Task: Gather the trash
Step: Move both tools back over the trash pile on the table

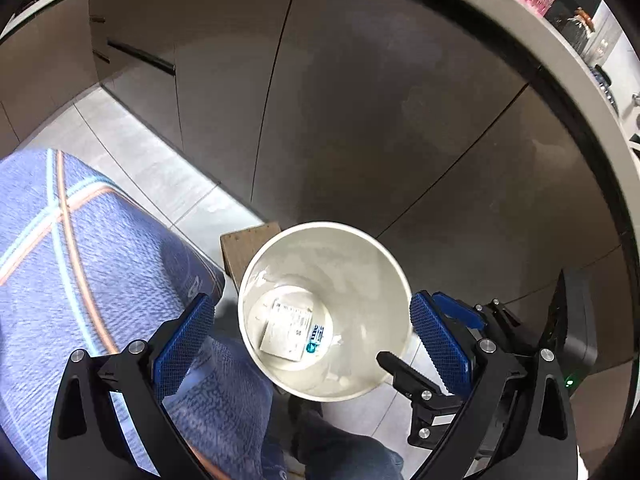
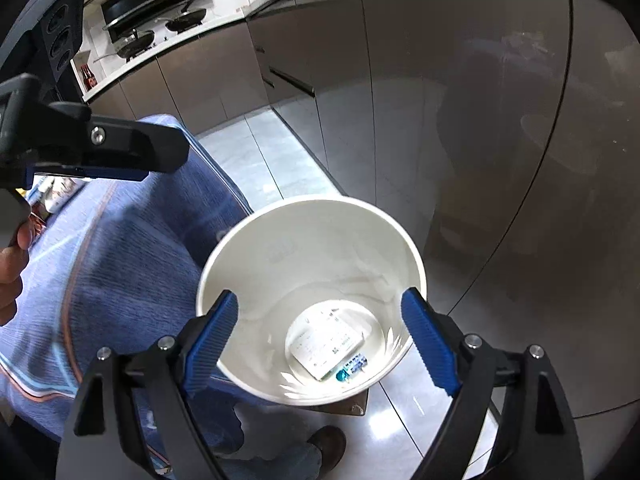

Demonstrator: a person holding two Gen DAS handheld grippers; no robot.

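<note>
While open, right gripper (image 2: 320,336) flanks cup (image 2: 280,248).

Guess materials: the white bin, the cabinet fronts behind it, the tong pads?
Round white bin: likely plastic; smooth, slightly glossy inner wall with soft highlights. Dark brown cabinet fronts: laminate or lacquered board, semi-gloss, showing blurry reflections; cannot tell which. Blue pads on the tongs: apparently rubber, with a fine grid texture.
</note>
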